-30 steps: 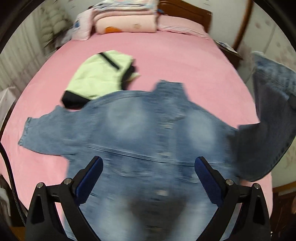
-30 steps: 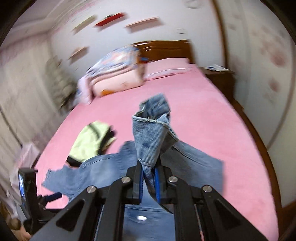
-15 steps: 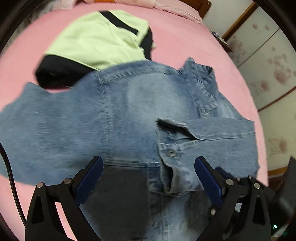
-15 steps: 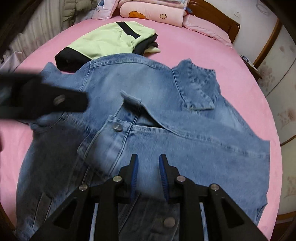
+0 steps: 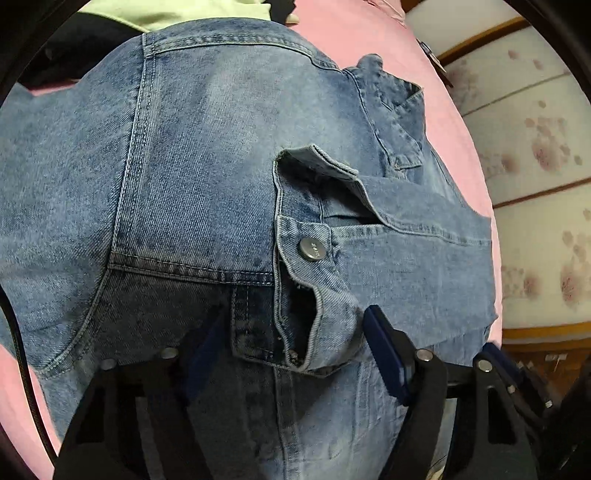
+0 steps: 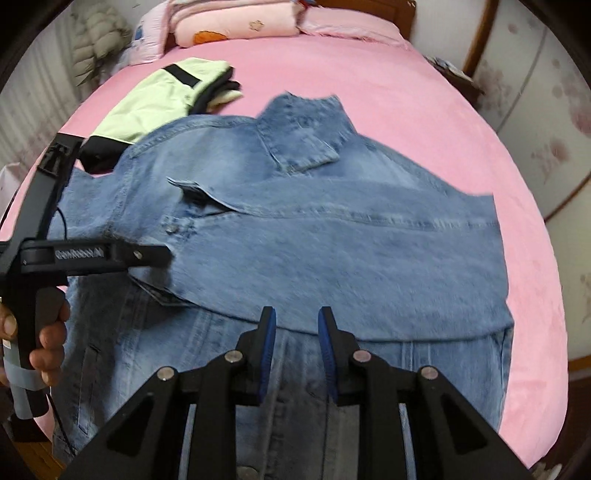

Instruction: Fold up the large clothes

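Denim is filling the lower frames: the left claw (image 5: pixel 295 354) is sitting with jaws apart around the sleeve cuff (image 5: pixel 314 295) of the denim jacket (image 6: pixel 295 236), while the right claw (image 6: pixel 295 350) is hovering over its middle, pads slightly apart and gripping nothing. Farther up, the jacket is lying on the pink bed (image 6: pixel 406 92), a green garment (image 6: pixel 162 99) overlapped at upper left, pillows (image 6: pixel 236 26) at the top

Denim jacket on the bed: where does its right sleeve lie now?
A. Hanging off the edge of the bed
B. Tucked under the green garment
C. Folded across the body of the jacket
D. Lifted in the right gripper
C: the sleeve lies flat across the denim jacket, and the right gripper is open and holds nothing.
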`<state>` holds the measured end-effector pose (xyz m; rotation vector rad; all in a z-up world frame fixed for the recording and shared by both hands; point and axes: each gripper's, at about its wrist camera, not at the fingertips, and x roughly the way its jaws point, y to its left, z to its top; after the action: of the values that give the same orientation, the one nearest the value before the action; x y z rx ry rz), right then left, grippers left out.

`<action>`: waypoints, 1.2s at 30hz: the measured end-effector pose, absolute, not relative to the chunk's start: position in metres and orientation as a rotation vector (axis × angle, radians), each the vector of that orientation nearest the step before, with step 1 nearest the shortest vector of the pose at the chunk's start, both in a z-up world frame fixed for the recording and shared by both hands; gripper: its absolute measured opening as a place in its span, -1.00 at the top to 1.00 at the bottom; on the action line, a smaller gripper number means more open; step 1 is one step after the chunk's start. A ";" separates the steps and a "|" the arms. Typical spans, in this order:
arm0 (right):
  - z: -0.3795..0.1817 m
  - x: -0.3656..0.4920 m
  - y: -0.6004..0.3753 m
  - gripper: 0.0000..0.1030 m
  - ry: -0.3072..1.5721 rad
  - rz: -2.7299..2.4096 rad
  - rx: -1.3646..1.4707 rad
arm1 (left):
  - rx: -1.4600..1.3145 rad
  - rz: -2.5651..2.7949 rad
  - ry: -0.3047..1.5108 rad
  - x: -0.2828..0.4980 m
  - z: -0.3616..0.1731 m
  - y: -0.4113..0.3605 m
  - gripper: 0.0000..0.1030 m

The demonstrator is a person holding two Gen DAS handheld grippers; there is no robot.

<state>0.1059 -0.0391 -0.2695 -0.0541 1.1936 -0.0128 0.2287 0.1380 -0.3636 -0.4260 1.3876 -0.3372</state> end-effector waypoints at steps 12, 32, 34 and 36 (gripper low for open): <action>-0.273 0.097 -0.077 0.54 1.218 -0.039 0.048 | -0.341 -0.201 1.452 0.220 -0.335 0.139 0.47; -0.286 0.088 -0.094 0.54 1.243 -0.031 0.085 | -0.414 -0.253 1.441 0.221 -0.349 0.122 0.33; -0.287 0.087 -0.096 0.54 1.245 -0.034 0.088 | -0.473 -0.256 1.447 0.224 -0.355 0.125 0.34; -0.288 0.087 -0.098 0.54 1.248 -0.038 0.093 | -0.512 -0.273 1.444 0.226 -0.354 0.126 0.51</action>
<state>0.0873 -0.0985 -0.2880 0.0932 1.2477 -0.0376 0.2260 0.1259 -0.3543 -0.5117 1.4436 -0.2727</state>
